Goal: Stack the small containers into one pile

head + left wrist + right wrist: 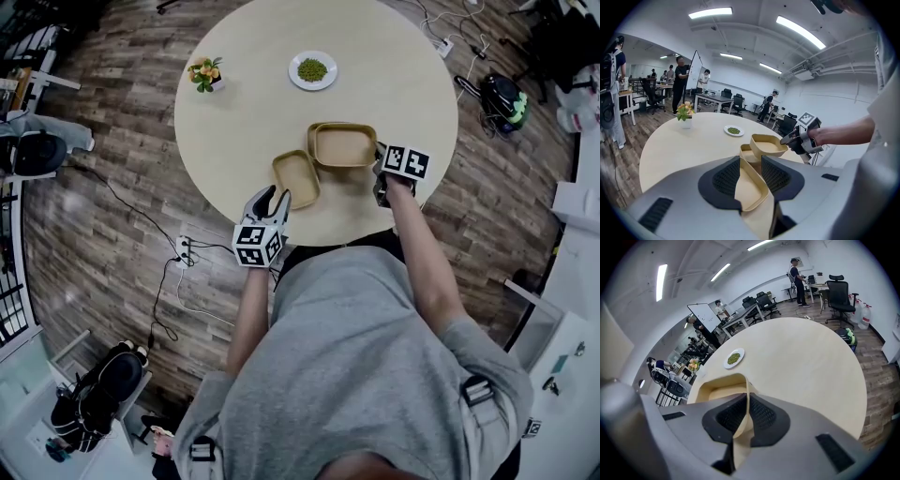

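Three tan containers are on the round table (244,112). My right gripper (378,159) (743,404) is shut on the right wall of one container (344,145) (717,390) (768,145). That container hangs tilted over a second container (313,139) (746,153); I cannot tell whether they touch. The third container (295,178) (750,187) lies to the left, near the table's front edge. My left gripper (272,200) (759,176) is at its near end with wide jaws. The container's end lies between the pads, which do not press on it.
A white plate of green food (312,69) (733,131) and a small flower pot (205,73) (685,112) stand at the table's far side. A power strip (186,251) and cables lie on the wood floor. Office desks, chairs and people are in the background.
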### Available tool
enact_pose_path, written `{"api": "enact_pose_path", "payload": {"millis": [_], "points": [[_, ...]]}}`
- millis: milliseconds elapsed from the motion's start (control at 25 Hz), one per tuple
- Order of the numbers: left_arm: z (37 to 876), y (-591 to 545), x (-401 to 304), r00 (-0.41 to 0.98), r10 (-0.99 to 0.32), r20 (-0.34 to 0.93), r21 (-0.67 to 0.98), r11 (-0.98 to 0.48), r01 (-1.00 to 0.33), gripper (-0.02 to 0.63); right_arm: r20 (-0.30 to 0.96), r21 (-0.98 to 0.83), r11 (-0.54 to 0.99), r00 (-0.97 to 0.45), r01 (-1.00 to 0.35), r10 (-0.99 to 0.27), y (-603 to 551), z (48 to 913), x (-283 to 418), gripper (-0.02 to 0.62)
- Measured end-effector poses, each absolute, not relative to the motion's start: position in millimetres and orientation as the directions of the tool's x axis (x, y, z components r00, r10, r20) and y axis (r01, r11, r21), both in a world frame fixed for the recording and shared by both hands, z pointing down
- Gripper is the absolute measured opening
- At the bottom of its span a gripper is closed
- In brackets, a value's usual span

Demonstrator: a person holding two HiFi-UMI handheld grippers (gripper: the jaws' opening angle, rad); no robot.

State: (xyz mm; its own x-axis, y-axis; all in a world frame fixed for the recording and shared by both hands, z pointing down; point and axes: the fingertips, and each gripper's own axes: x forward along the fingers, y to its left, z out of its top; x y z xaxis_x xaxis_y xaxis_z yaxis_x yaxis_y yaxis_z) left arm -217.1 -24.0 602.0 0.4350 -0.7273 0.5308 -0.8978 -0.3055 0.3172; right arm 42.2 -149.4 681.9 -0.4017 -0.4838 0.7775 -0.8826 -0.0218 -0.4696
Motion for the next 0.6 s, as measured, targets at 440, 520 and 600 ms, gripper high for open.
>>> {"api": "enact_pose_path", "payload": {"millis": [440,520,600], "points": [[606,-20,-230,0.412,-0.726,0.550,0.313,-0.278,-0.908,0.155,0.784,-0.487,-0.047,-0.413,-0.872,-0.464,-162,699,25,0.026],[607,-19,-233,0.407,-0.726,0.555,0.311,-0.273,-0.910,0.155,0.785,-0.489,-0.055,-0.412,-0.871,-0.462,-161,703,23,0.026],[608,-18,-237,0.403,-0.724,0.560,0.309,-0.268,-0.912,0.155,0.789,-0.488,-0.062,-0.410,-0.871,-0.458,-162,706,21,0.026]]}}
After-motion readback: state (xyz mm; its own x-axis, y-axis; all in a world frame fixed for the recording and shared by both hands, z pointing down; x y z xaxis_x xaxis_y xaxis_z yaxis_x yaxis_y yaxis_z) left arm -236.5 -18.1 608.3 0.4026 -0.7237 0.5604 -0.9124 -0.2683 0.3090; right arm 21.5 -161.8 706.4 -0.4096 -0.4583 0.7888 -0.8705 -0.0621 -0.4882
